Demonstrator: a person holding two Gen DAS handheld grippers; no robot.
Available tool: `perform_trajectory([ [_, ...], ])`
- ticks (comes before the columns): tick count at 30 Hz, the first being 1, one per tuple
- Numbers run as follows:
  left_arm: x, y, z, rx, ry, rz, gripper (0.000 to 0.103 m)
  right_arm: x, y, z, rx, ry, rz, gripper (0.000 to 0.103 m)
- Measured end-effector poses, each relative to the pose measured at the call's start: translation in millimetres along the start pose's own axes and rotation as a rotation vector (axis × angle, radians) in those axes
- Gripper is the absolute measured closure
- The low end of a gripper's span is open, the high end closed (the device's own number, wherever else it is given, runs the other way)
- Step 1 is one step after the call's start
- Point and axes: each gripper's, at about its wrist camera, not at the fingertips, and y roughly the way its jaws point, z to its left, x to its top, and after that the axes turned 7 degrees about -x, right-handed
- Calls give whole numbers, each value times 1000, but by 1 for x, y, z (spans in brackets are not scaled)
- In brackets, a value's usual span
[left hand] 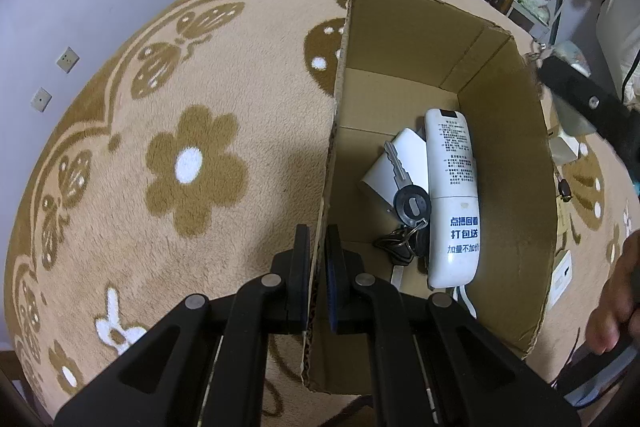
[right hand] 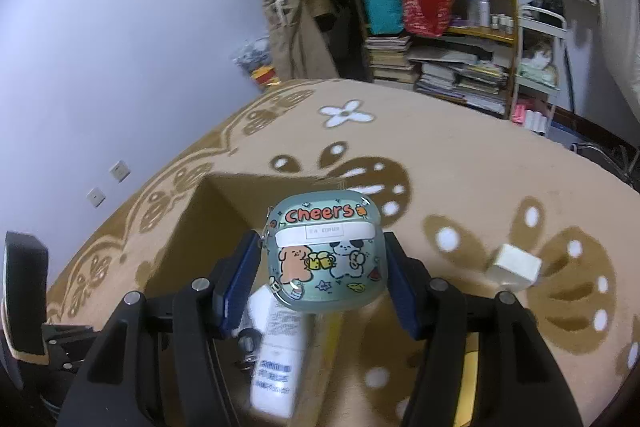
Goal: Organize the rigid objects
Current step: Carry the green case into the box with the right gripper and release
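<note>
Only your left wrist view shows the left gripper [left hand: 318,279] clenched on the near wall of the cardboard box [left hand: 516,187], with a white remote [left hand: 454,199] and keys [left hand: 408,195] inside at the centre right. Only your right wrist view shows the right gripper [right hand: 320,287] grasping the earbud case [right hand: 326,253] at the frame centre, above the box. There the remote is blurred and partly hidden under the case, and the keys are hard to make out.

The right hand-held gripper [right hand: 320,267] clamps a teal earbud case [right hand: 326,253] (printed "Cheers", with cartoon dogs) above an open cardboard box [right hand: 208,223] holding a white remote [right hand: 276,355]. A small white cube [right hand: 514,265] rests on the flowered blanket [right hand: 460,163].
</note>
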Motion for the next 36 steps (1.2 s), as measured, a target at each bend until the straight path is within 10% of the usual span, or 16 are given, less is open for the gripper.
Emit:
perform_trajectory([
  [36, -1, -1, 2, -17, -8, -2, 96, -31, 25, 42, 68, -125, 100, 38],
])
